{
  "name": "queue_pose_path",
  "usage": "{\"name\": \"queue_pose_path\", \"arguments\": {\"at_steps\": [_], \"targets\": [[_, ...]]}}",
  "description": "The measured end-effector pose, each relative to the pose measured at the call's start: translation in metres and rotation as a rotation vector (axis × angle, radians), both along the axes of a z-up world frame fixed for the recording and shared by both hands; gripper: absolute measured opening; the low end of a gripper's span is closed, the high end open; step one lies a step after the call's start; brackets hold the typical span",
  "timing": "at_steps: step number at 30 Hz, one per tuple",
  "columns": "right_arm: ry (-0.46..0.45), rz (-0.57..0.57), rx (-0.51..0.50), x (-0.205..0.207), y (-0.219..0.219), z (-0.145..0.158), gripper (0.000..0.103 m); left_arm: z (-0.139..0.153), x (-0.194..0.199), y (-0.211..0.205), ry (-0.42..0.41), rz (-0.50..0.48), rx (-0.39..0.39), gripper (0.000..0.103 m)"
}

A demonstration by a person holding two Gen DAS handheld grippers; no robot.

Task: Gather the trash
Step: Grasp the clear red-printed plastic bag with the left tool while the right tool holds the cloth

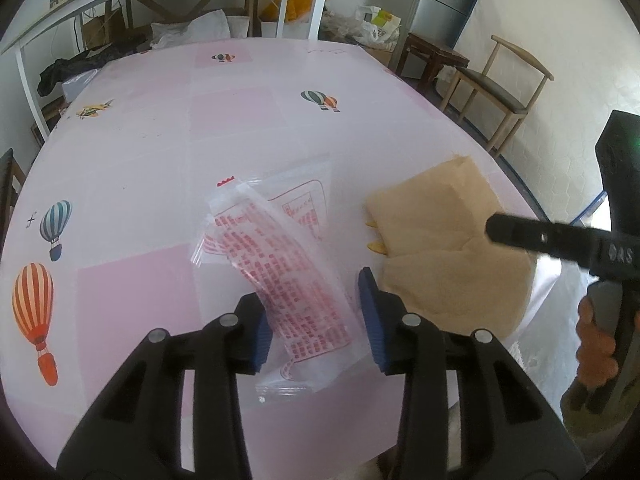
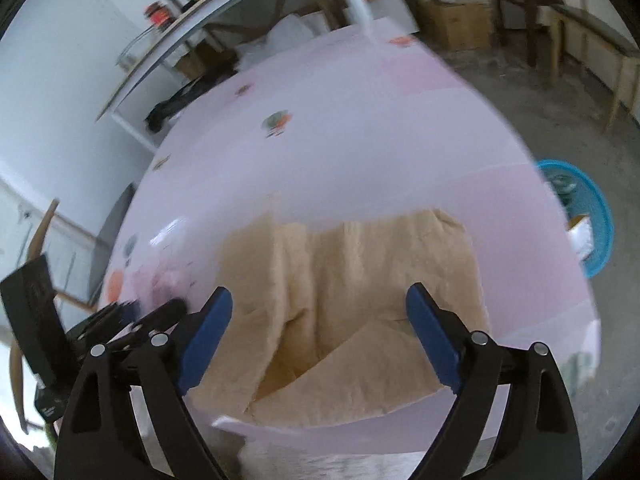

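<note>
Several clear plastic bags with red print (image 1: 288,264) lie overlapped on the pink tablecloth (image 1: 240,120). My left gripper (image 1: 316,320) straddles their near end, its blue pads close beside the plastic on either side and not visibly pinching it. A crumpled brown paper bag (image 1: 440,248) lies to the right, near the table's edge. My right gripper (image 2: 320,304) hangs wide open just above that paper bag (image 2: 360,264), nothing gripped. One of its black fingers (image 1: 520,234) reaches in over the paper from the right, held by a hand (image 1: 596,344).
A blue basket (image 2: 592,216) holding some rubbish stands on the floor past the table's right edge. A wooden chair (image 1: 500,88) and a stool stand at the right. A white shelf frame (image 1: 312,0) with boxes and bags beneath it is behind the table.
</note>
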State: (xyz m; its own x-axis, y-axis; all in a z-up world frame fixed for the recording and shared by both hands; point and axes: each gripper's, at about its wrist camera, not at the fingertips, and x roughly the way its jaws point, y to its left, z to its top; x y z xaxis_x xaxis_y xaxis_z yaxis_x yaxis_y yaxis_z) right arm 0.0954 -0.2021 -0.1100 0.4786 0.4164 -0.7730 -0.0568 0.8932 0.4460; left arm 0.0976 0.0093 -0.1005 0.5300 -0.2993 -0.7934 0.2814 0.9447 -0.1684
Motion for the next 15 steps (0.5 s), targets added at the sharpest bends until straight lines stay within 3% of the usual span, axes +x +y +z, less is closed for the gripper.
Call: {"name": "queue_pose_path", "arguments": {"at_steps": [4,7,15], "targets": [[-0.008,0.054,-0.011,0.000,0.024,-0.001,0.088,-0.001,0.000,-0.005,-0.001,-0.007,-0.006,0.036],[-0.029,0.071,-0.077,0.000,0.039,0.000,0.086,-0.001,-0.002,-0.006,-0.004,-0.015,-0.006,0.036],[-0.077,0.042,-0.315,-0.004,0.041,0.001,0.056,-0.001,-0.003,-0.003,-0.005,-0.014,-0.015,0.036]]}}
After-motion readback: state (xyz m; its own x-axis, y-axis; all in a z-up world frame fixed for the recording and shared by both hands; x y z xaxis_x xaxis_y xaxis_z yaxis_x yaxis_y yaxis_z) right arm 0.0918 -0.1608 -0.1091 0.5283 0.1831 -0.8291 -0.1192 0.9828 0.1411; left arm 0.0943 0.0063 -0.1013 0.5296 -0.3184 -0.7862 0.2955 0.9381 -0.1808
